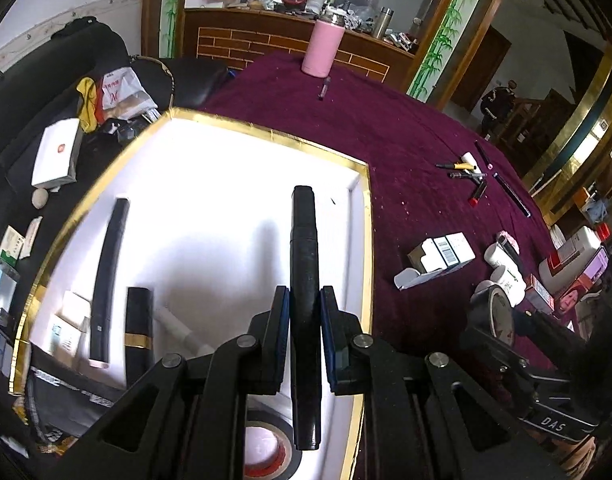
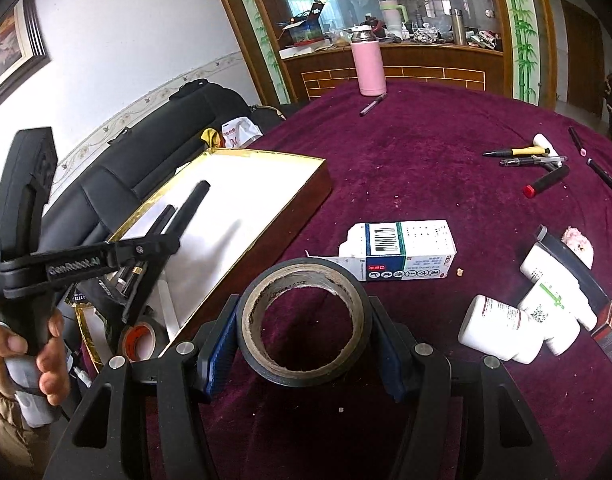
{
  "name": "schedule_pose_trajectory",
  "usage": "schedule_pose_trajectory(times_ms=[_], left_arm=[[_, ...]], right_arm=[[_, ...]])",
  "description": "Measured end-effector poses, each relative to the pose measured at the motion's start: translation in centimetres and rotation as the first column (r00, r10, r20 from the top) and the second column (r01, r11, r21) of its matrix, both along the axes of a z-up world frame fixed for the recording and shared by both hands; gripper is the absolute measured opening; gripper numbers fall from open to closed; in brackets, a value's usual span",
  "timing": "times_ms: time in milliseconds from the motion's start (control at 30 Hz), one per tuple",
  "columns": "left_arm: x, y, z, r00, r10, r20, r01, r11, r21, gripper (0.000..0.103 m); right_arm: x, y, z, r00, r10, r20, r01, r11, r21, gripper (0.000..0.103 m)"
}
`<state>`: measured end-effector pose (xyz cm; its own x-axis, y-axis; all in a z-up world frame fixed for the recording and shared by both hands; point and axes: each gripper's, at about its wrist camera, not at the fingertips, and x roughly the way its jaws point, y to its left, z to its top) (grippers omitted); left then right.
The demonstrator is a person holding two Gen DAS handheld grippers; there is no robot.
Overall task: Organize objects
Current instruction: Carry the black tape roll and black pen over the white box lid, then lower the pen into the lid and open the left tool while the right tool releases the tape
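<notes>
the left tongs (image 1: 303,312) are gripping a black marker (image 1: 303,240) near its middle, holding it above the white floor of the gold-rimmed box (image 1: 362,208), where a long black pen (image 1: 107,276), a black tube with a gold band (image 1: 139,332) and a red-cored tape roll (image 1: 265,452) are already lying. the marker is looking stiff, light and smooth-sided, so a mid-barrel pinch is probably keeping it from tipping (a hold nearer one end would likely let it swing).

the right tongs (image 2: 301,340) are clamping a black tape roll (image 2: 303,320) across its outer rim, above the maroon desk (image 2: 426,160) just beside the box. the roll is looking rigid and light, with a slick rounded edge, so squeezing squarely across the widest part seems safest. a medicine carton (image 2: 406,248) and white bottles (image 2: 502,330) are waiting on the desk nearby.
</notes>
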<state>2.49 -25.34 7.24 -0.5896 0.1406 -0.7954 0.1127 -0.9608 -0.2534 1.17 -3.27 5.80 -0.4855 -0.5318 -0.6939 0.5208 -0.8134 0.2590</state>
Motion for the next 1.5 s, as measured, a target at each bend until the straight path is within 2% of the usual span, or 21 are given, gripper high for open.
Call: schedule_pose_trajectory(times_ms=[567, 833, 1033, 1267, 1500], left_arm=[[2.0, 2.5, -4.3, 0.991, -0.079, 0.108, 0.08, 0.997, -0.004, 0.014], [3.6, 2.6, -4.4, 0.989, -0.086, 0.122, 0.088, 0.996, -0.01, 0.015], [4.0, 2.6, -4.4, 0.987, -0.097, 0.131, 0.099, 0.995, -0.011, 0.014], [3.9, 2.0, -4.5, 0.987, -0.095, 0.126, 0.091, 0.995, 0.03, 0.015], [4.1, 1.5, -4.6, 0.988, -0.094, 0.119, 0.088, 0.995, 0.055, 0.015]], right_arm=[[-0.1, -1.1, 0.2, 0.999, 0.034, -0.007, -0.034, 0.999, 0.001, 0.065], [-0.4, -2.6, 0.5, 0.997, 0.07, -0.017, -0.07, 0.998, 0.011, 0.065], [-1.2, -5.2, 0.9, 0.991, 0.134, -0.009, -0.134, 0.991, 0.003, 0.065], [-3.0, -9.6, 1.2, 0.973, 0.231, 0.018, -0.231, 0.973, -0.013, 0.066], [-5.4, -14.0, -0.9, 0.958, 0.28, 0.066, -0.283, 0.957, 0.057, 0.065]])
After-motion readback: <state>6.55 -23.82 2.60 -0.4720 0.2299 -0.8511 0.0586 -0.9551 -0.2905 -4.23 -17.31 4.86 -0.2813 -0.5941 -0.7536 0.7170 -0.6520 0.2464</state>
